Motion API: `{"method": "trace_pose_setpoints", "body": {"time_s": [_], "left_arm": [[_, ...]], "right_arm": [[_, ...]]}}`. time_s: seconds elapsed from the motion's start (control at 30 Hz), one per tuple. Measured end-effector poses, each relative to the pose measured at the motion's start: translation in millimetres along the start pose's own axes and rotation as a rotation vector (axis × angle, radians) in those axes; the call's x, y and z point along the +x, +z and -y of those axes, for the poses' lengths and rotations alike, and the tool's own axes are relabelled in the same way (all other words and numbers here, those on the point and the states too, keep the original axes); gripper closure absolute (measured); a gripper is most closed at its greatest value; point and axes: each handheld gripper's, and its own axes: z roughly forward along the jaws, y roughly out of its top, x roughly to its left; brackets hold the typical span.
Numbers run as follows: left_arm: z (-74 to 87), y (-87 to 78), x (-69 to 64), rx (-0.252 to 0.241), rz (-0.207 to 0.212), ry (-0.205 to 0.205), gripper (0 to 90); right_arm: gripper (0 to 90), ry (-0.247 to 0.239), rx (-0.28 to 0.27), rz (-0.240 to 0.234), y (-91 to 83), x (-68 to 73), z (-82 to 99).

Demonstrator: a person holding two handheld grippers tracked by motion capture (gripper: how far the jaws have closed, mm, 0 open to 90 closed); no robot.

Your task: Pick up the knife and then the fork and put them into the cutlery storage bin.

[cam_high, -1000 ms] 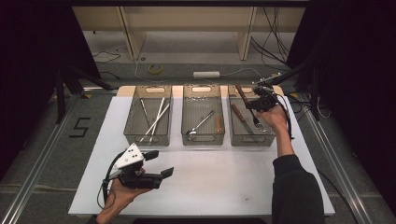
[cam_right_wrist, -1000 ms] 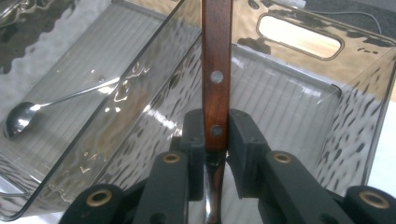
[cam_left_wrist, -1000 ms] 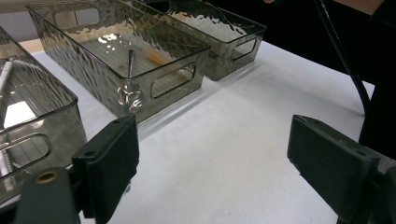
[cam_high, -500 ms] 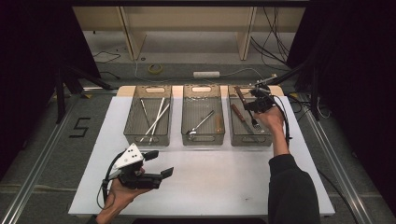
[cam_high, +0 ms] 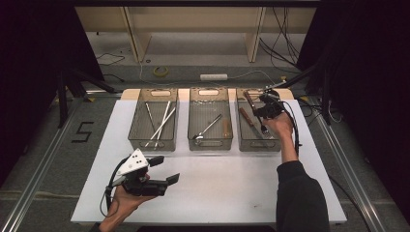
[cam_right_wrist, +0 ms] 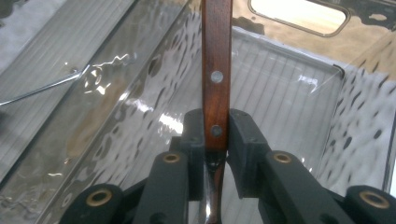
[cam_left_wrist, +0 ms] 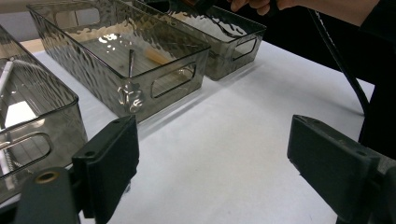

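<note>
Over the right-hand clear bin (cam_high: 258, 146), my right gripper (cam_high: 265, 107) (cam_right_wrist: 215, 126) is shut on a wooden-handled utensil (cam_high: 248, 98) (cam_right_wrist: 216, 70). Both pads clamp the riveted brown handle near its metal neck, and the handle points away toward the bin's far end. Another wooden-handled utensil (cam_high: 245, 117) lies in that bin. My left gripper (cam_high: 166, 169) (cam_left_wrist: 217, 158) hangs near the table's front left. It is open, with nothing but bare white table (cam_left_wrist: 224, 140) between its jaws.
The middle bin (cam_high: 210, 145) (cam_left_wrist: 140, 100) holds a metal spoon (cam_high: 208, 128) and a short wooden piece (cam_high: 226, 126). The left bin (cam_high: 153, 144) holds several long thin metal sticks (cam_high: 162, 123). Black cables trail from both grippers. Dark floor surrounds the white table (cam_high: 217, 188).
My right gripper has edged slightly left over the right bin with the utensil still clamped. The left gripper has stayed where it was.
</note>
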Motion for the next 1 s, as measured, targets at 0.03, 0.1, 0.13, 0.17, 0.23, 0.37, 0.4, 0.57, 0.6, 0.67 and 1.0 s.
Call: {"method": "trace_pose_setpoints", "body": {"time_s": [0.03, 0.1, 0.13, 0.17, 0.23, 0.37, 0.4, 0.57, 0.6, 0.67, 1.0], "left_arm": [[0.0, 0.0, -0.1, 0.0, -0.001, 0.0, 16.2], [0.0, 0.1, -0.2, -0.001, -0.001, -0.001, 16.1], [0.0, 0.0, -0.1, 0.0, -0.001, 0.001, 16.2], [0.1, 0.2, -0.3, -0.001, -0.001, -0.001, 16.1], [0.1, 0.2, -0.3, -0.001, -0.001, 0.0, 16.2], [0.1, 0.0, -0.3, 0.001, -0.001, 0.003, 16.2], [0.1, -0.1, -0.3, 0.001, -0.001, 0.003, 16.2], [0.1, -0.2, -0.4, 0.001, -0.001, 0.004, 16.2], [0.2, -0.2, -0.5, 0.001, -0.002, 0.002, 16.2], [0.2, -0.2, -0.4, 0.001, -0.002, 0.001, 16.2], [0.3, -0.3, -0.5, 0.001, -0.002, 0.002, 16.2]], "right_arm": [[77.8, 0.002, 0.005, -0.002, 0.7, 0.1, 0.6], [77.8, 0.0, 0.01, 0.007, 1.8, 0.3, 1.5], [77.8, -0.001, 0.009, 0.005, 2.4, -0.4, 2.0], [77.8, 0.001, 0.01, 0.005, 2.6, -0.4, 2.1], [77.8, 0.002, 0.016, 0.004, 3.1, -0.4, 2.1], [77.8, 0.001, 0.022, 0.005, 4.5, 0.4, 2.5], [77.7, 0.001, 0.026, 0.006, 5.4, 0.8, 2.7], [77.7, 0.003, 0.041, 0.01, 9.5, 1.2, 4.4], [77.7, 0.004, 0.042, 0.01, 9.9, 1.1, 4.6], [77.7, 0.008, 0.044, 0.009, 10.1, 1.4, 4.5], [51.1, 0.069, 0.054, -0.001, 10.7, 2.1, 0.8]]}}
